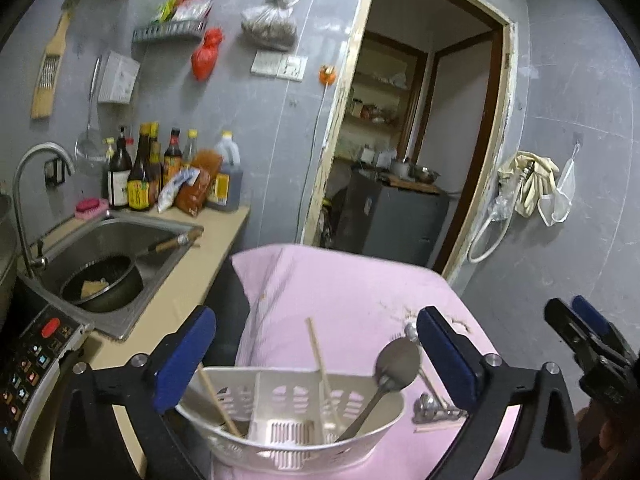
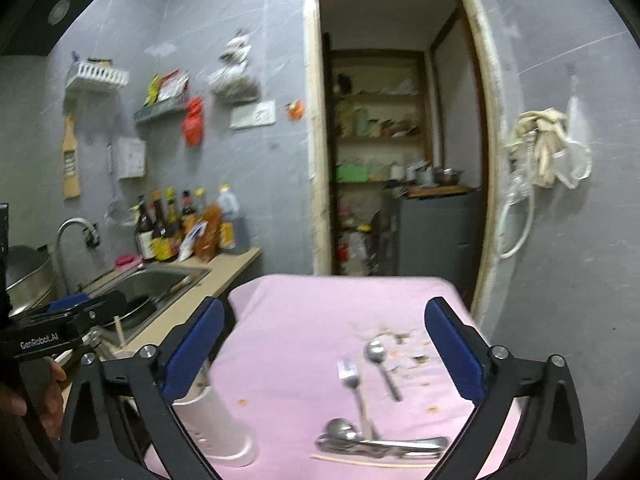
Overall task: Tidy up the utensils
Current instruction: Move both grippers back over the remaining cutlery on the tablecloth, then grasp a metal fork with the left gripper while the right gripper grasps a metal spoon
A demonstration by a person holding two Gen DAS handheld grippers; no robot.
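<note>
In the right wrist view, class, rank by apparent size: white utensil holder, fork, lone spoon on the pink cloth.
1. White utensil holder, largest, though nearest the camera.
2. Fork.
3. Lone spoon, slightly smaller; it lies farther away, so true sizes are unsure.

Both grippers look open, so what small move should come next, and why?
Probably lower the right gripper onto the fork lying loose on the pink cloth. Both grippers are empty, and the white holder already has a spoon and chopsticks.

Pretty clearly a small home kitchen – steel sink [image 1: 120, 248] with a faucet [image 1: 36, 184], sauce bottles [image 1: 152, 172] lined up just behind the sink.
</note>
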